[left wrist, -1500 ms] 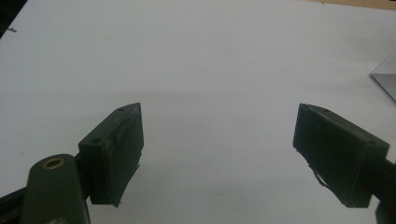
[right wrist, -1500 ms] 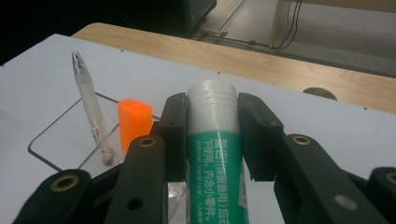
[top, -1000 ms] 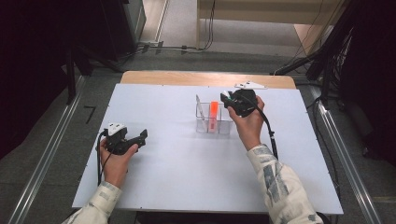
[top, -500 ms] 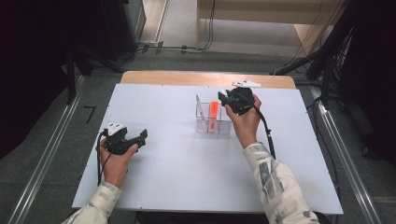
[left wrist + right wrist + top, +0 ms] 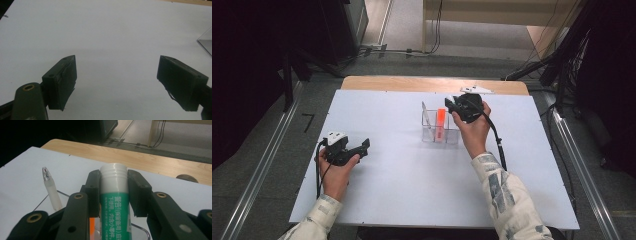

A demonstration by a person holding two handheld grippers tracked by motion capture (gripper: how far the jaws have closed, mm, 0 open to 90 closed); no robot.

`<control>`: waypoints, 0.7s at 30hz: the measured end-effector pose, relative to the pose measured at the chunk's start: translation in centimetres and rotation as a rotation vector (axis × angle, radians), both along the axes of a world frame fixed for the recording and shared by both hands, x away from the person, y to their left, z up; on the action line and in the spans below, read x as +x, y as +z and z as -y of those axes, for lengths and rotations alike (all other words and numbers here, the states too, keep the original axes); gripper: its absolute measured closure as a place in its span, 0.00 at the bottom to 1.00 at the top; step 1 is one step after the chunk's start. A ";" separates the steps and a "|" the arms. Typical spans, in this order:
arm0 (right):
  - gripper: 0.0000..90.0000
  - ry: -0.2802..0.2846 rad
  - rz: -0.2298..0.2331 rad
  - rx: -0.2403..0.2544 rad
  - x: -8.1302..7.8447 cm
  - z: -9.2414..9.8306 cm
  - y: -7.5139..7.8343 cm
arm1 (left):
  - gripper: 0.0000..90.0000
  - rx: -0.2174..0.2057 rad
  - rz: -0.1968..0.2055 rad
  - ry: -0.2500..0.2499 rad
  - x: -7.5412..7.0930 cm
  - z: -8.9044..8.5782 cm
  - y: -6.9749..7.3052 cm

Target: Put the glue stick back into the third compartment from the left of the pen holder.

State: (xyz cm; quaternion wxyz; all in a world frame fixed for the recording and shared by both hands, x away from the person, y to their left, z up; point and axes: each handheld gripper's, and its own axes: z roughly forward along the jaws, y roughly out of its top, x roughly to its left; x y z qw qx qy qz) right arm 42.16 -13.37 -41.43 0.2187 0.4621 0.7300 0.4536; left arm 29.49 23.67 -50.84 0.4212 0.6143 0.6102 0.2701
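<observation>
My right gripper is shut on a green-and-white tube with a white cap, held upright between the pads above a clear plastic holder. In the high view that right gripper hovers at the holder's far right corner. An orange marker stands inside the holder, and a translucent white pen with a clear tip leans in it. My left gripper rests low at the table's left, its jaws wide apart over bare white surface with nothing between them.
The white tabletop sits on a wooden table whose edge shows at the back. A grey three-cornered plate shows just behind the right hand. Dark equipment and cables lie on the floor beyond.
</observation>
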 end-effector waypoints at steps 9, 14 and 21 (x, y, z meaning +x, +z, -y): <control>0.70 0.000 0.001 0.002 0.0 0.0 0.0 | 0.19 0.001 -0.001 0.000 0.0 0.0 0.0; 0.70 -0.002 -0.003 0.003 0.0 0.0 -0.1 | 0.19 0.000 0.000 -0.001 0.0 0.0 0.0; 0.70 0.003 -0.001 0.002 0.0 0.0 -0.1 | 0.19 0.001 0.000 0.000 0.0 0.0 0.0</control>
